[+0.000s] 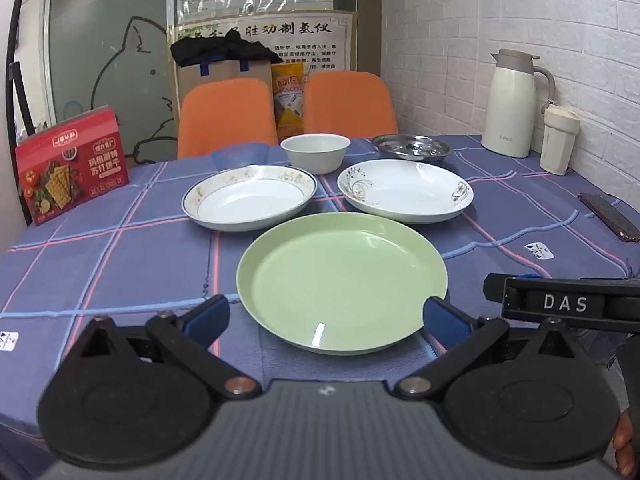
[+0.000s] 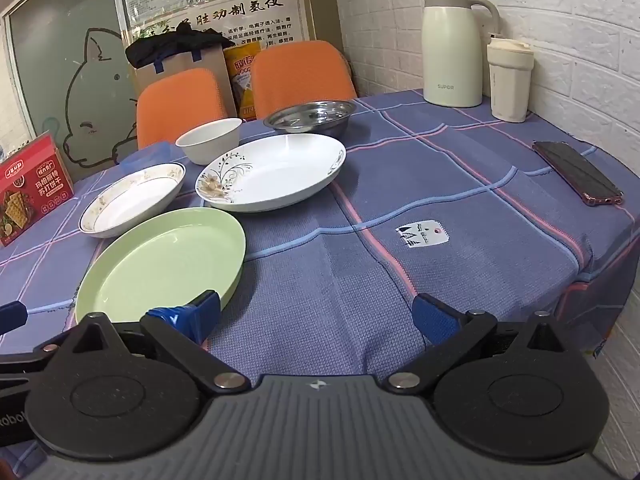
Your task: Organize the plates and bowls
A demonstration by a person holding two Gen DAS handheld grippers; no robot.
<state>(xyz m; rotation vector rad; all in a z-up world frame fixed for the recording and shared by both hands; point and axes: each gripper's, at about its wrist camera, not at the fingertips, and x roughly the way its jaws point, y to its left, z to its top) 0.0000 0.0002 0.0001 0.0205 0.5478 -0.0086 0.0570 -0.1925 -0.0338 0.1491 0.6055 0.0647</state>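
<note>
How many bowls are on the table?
3. A white bowl sits at the back in the middle, a see-through blue bowl to its left, and a shiny metal bowl to its right. Nothing seems to hide more.

Looks like a small break or dining corner of a clinic or office: white brick-pattern wall [image 2: 520, 8], laminated Chinese health posters [image 1: 256, 36], frosted glass partition with a cat drawing [image 1: 108, 72], two orange chairs [image 1: 228, 116], blue checked tablecloth [image 2: 400, 240].

Blue bowl [image 1: 239, 155] half hidden behind patterned plate [image 1: 250, 197]; cracker box [image 2: 30, 188] cut by left frame edge; green plate [image 2: 160, 266] near rim covered by right hand-held gripper [image 2: 316, 316] finger.
</note>
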